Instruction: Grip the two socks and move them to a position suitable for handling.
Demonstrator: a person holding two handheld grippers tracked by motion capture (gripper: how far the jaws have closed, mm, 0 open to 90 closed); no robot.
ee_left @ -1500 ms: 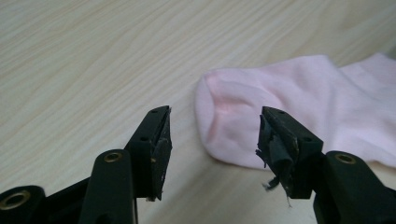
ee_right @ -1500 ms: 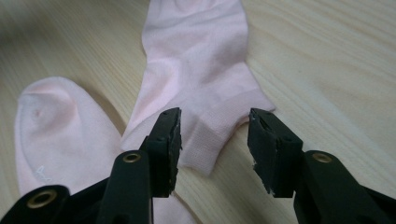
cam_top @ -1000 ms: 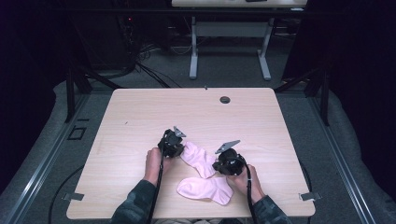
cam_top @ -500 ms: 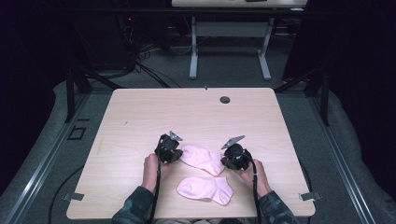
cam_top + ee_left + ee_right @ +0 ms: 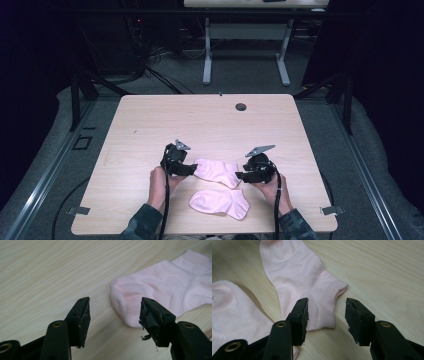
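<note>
Two pale pink ankle socks lie on the wooden table point(image 5: 150, 125). The farther sock point(image 5: 216, 171) stretches between my two grippers; the nearer sock point(image 5: 220, 202) lies by the front edge. My left gripper point(image 5: 193, 169) is open at the farther sock's toe end. In the left gripper view the jaws point(image 5: 113, 311) stand apart with the toe point(image 5: 155, 285) just ahead and between them. My right gripper point(image 5: 240, 175) is open at the cuff end. In the right gripper view the cuff point(image 5: 322, 295) lies between the spread jaws point(image 5: 326, 312), with the nearer sock point(image 5: 234, 315) at lower left.
A small dark cable grommet point(image 5: 241, 106) sits near the table's far edge. Bare wood stretches to the left, right and far side of the socks. Beyond the table stand another table's white legs point(image 5: 207, 55) and floor cables.
The two grippers have drawn apart: the right one moved right, off the farther sock, and the left slid slightly nearer. That sock now lies flatter and more level between them.
</note>
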